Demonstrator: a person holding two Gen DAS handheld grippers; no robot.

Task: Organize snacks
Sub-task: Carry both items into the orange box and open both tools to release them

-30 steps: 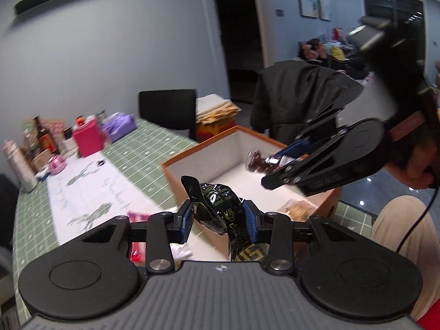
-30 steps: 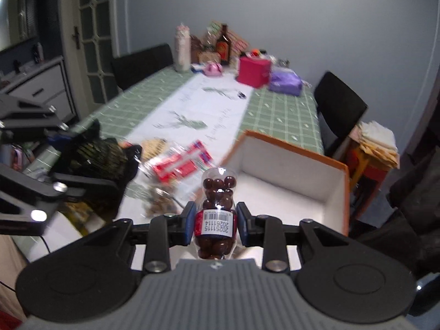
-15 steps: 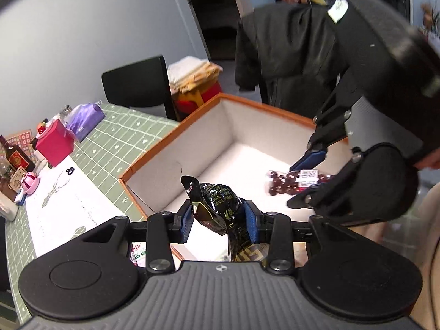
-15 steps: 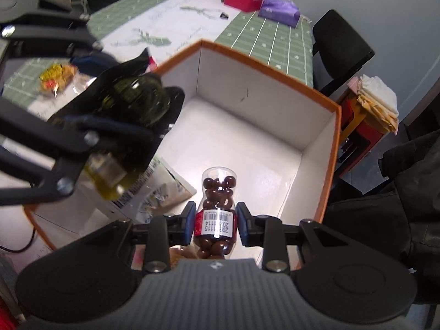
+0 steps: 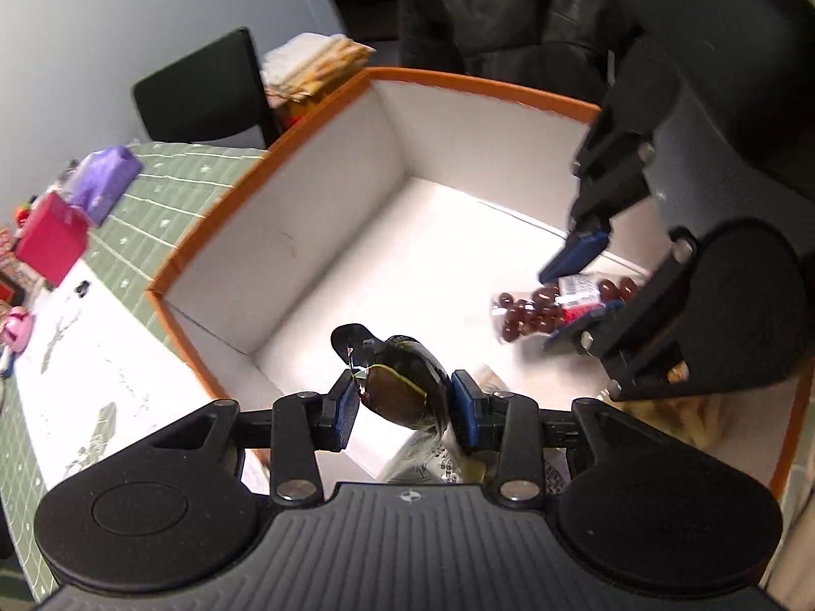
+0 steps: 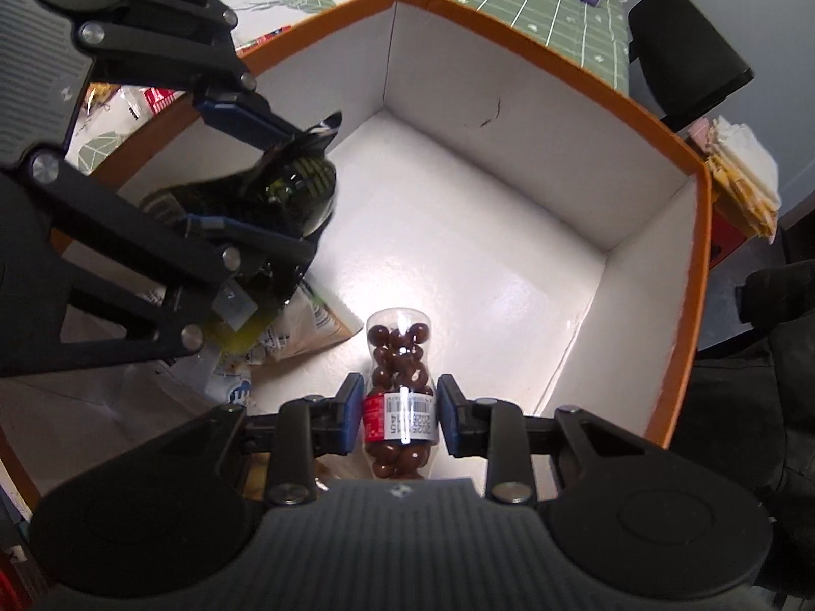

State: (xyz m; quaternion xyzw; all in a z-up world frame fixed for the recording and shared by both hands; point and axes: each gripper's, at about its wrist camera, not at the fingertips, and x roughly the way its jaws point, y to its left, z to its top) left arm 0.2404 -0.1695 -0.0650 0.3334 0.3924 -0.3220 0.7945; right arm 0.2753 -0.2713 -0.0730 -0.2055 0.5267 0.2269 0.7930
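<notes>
A large box (image 5: 214, 219) (image 6: 698, 234), orange outside and white inside, stands on the table. My left gripper (image 5: 402, 405) (image 6: 254, 173) is shut on a shiny black snack packet (image 5: 402, 382) (image 6: 285, 188) and hangs over the box's near left corner. My right gripper (image 6: 400, 420) (image 5: 580, 287) is shut on a clear tube of brown chocolate balls (image 6: 400, 356) (image 5: 530, 308) with a red and white label, low inside the box near its floor. Both grippers point steeply down.
A few snack bags (image 6: 305, 326) lie on the box floor under the left gripper. On the green checked tablecloth (image 5: 168, 193) stand a pink box (image 5: 48, 239) and a purple pack (image 5: 102, 178). A black chair (image 5: 204, 86) and a black jacket (image 5: 509, 15) are beyond the box.
Both grippers have come down and forward from above the table's edge into the box, tilting more steeply down. Each keeps its hold on its snack.
</notes>
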